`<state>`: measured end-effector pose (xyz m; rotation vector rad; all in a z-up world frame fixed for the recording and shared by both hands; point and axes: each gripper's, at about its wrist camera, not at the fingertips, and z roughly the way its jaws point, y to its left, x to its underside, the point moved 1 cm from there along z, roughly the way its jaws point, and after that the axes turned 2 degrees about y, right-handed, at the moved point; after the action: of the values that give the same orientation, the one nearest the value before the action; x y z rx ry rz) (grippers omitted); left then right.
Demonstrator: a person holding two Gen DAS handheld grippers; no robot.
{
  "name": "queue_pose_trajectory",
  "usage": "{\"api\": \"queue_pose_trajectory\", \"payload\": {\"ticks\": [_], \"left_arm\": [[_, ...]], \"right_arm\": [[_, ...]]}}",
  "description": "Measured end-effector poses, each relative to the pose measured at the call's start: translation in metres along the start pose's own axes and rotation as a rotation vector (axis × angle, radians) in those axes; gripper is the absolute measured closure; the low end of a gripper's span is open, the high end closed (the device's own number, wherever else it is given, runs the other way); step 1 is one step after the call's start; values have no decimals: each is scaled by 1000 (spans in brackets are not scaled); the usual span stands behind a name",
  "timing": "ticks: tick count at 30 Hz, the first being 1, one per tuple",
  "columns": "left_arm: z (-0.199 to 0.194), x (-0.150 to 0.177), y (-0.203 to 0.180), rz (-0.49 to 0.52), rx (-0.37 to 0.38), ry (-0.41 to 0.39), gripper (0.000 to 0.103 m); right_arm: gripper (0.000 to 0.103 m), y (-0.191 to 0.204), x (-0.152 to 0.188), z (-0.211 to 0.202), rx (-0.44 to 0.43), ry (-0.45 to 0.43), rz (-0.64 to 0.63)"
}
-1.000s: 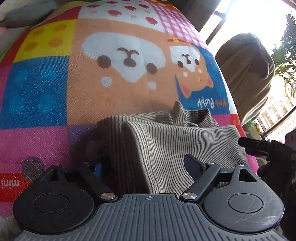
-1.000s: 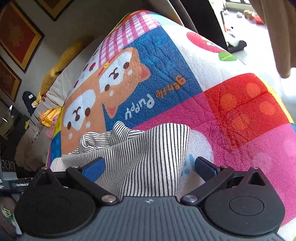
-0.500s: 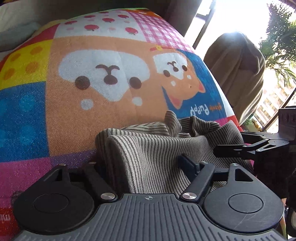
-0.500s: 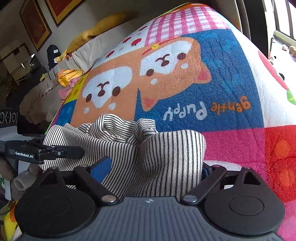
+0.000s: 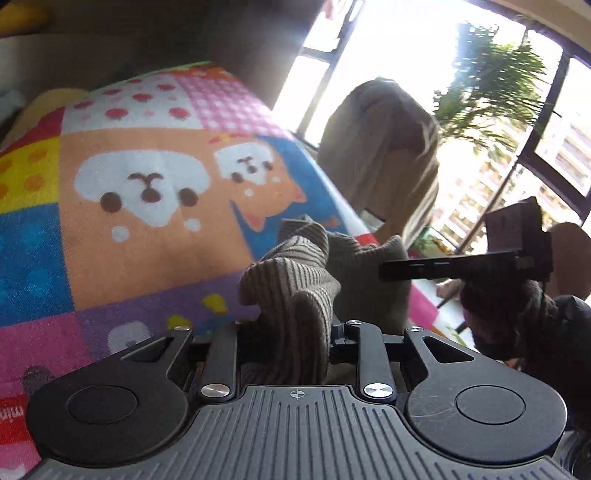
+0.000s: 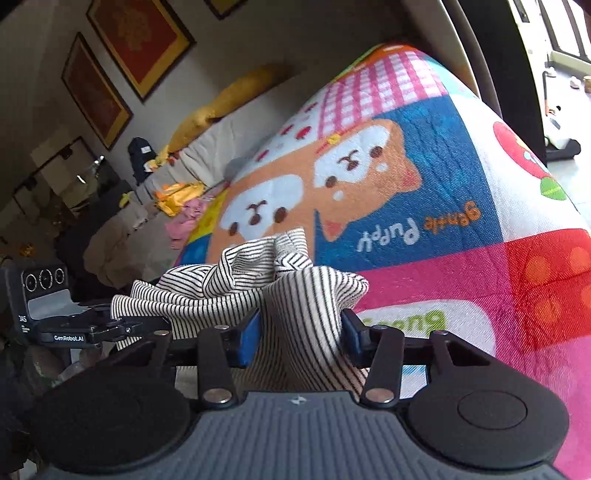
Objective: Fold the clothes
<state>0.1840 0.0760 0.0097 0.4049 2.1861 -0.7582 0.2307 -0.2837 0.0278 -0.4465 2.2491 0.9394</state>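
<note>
A striped black-and-white garment (image 5: 291, 291) (image 6: 236, 295) hangs bunched between my two grippers, lifted above the colourful puppy-print blanket (image 5: 147, 229) (image 6: 424, 206). My left gripper (image 5: 284, 332) is shut on one bunched end of it. My right gripper (image 6: 301, 332) is shut on the other end. The right gripper shows in the left wrist view (image 5: 461, 266) at right, and the left gripper shows in the right wrist view (image 6: 74, 328) at far left.
A beige draped chair (image 5: 384, 158) stands by a bright window past the blanket's far right edge. A sofa with a yellow cushion (image 6: 229, 99) and loose clothes (image 6: 181, 206) lies beyond the blanket's left side, under framed pictures (image 6: 140, 33).
Both grippers closed onto the garment and lifted it off the blanket. The cloth went from lying spread flat to bunched and gathered between the jaws.
</note>
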Motion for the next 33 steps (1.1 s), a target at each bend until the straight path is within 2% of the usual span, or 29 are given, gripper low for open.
{"api": "queue_pose_trajectory", "payload": {"ticks": [4,7,9,11,12,14,15,16,17,20,24,26,28,29,30,33], "left_arm": [[-42,39,-37,68,35,14,75],[-57,77,-50,94,-31,66,70],[-66,97,-54,126,-103,80,66],[-76,110,-61,157,-157,74,58],[-81,112,-65,168,-165,64,57],[-88,115,-73,192,-155,47,49],[-89,118,-77,205,-154,44,45],[-89,120,-81,215,-157,41,36],[-88,124,-85,220,-163,39,28],[-89,133,-92,212,-184,38,18],[-97,142,-92,181,-244,44,11],[-99,144,-90,169,-254,71,10],[-98,146,-89,126,-223,105,10],[-99,148,-88,88,-191,111,10],[-101,150,-88,38,-142,111,10],[-102,155,-78,-187,74,93,9]], "right_arm": [[56,38,36,-45,-41,0,-57],[56,57,75,-66,-19,36,-99],[56,65,102,-74,73,63,-132],[56,75,125,-78,220,77,-224],[56,80,137,-79,294,84,-270],[51,96,155,-79,392,88,-417],[43,101,162,-78,414,88,-460],[39,107,168,-77,434,87,-501],[38,111,173,-76,450,82,-523],[36,128,186,-73,532,48,-634],[17,176,212,-56,529,6,-932],[12,197,221,-42,545,-13,-1076],[6,210,223,-18,614,-29,-1207],[5,207,219,-13,620,-24,-1197],[5,204,213,-8,624,-17,-1182],[7,195,198,8,635,2,-1137]]}}
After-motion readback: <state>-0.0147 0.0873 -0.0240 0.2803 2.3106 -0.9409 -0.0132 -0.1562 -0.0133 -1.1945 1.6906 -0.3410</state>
